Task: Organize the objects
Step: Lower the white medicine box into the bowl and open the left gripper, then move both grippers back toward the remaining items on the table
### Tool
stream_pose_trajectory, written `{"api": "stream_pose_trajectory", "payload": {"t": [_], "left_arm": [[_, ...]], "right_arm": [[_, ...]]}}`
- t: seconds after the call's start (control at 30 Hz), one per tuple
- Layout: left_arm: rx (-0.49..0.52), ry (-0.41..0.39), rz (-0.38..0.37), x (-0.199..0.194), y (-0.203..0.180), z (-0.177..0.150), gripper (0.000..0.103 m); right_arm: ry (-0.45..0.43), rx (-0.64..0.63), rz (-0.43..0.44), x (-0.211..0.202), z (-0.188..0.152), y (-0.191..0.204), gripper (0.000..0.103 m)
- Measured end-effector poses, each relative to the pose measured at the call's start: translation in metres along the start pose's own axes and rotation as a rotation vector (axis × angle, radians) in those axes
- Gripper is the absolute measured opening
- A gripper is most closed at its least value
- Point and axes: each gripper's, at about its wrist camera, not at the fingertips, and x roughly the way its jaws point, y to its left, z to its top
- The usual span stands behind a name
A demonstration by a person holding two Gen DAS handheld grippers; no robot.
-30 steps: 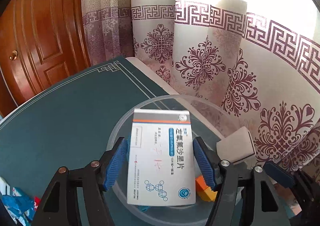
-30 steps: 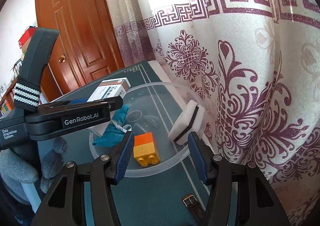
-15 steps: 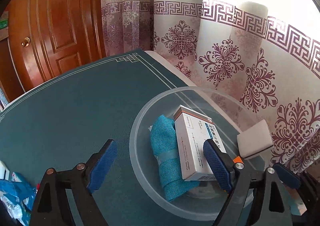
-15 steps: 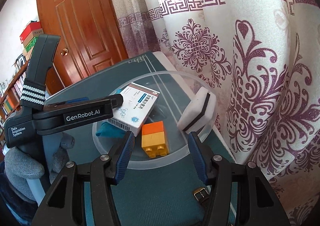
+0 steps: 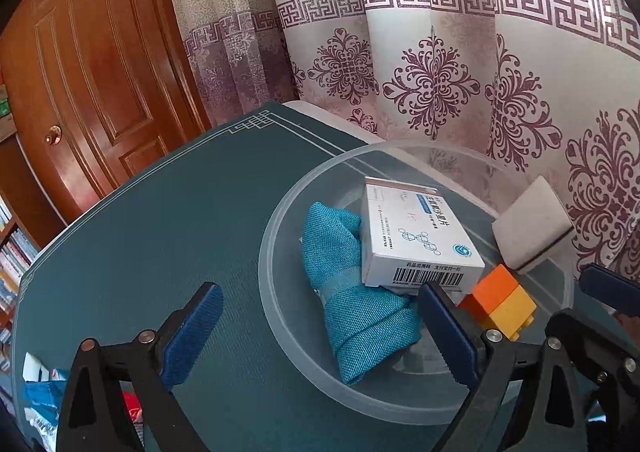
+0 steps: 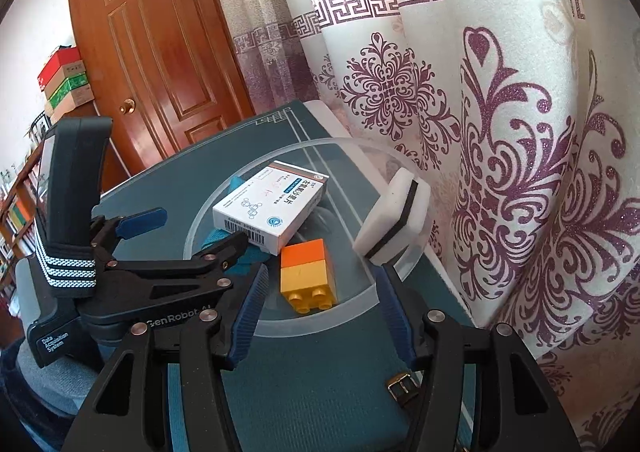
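Note:
A clear round plastic bowl (image 5: 276, 236) (image 6: 360, 302) stands on the teal table mat by the curtain. In it lie a white medicine box (image 5: 416, 240) (image 6: 272, 207), a rolled teal cloth (image 5: 352, 300) (image 6: 212, 242), an orange-and-yellow toy brick (image 5: 504, 300) (image 6: 306, 276) and a white sponge with a black stripe (image 5: 532, 223) (image 6: 396, 219) leaning on the rim. My left gripper (image 5: 320, 336) (image 6: 192, 230) is open and empty at the bowl's near edge. My right gripper (image 6: 320, 320) is open and empty just before the bowl.
The patterned curtain (image 6: 520, 171) hangs close on the right. A wooden door (image 5: 88, 71) is behind the table. A brown strap with a buckle (image 6: 404, 382) lies on the mat near my right gripper. Colourful packets (image 5: 40, 400) lie at the mat's left edge.
My left gripper opened and let the medicine box drop into the bowl, onto the teal cloth, then pulled back toward me. My right gripper has stayed open near the bowl.

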Motion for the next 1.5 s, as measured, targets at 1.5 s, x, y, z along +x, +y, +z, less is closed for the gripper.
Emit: {"api": "stream_pose_trajectory", "payload": {"t": [1.5], "left_arm": [[-0.241,-0.041,0.085,-0.093,0.109,-0.052,0.102]], "right_arm": [[0.043,-0.085,0.074,-0.008,-0.022,0.076,0.066]]}}
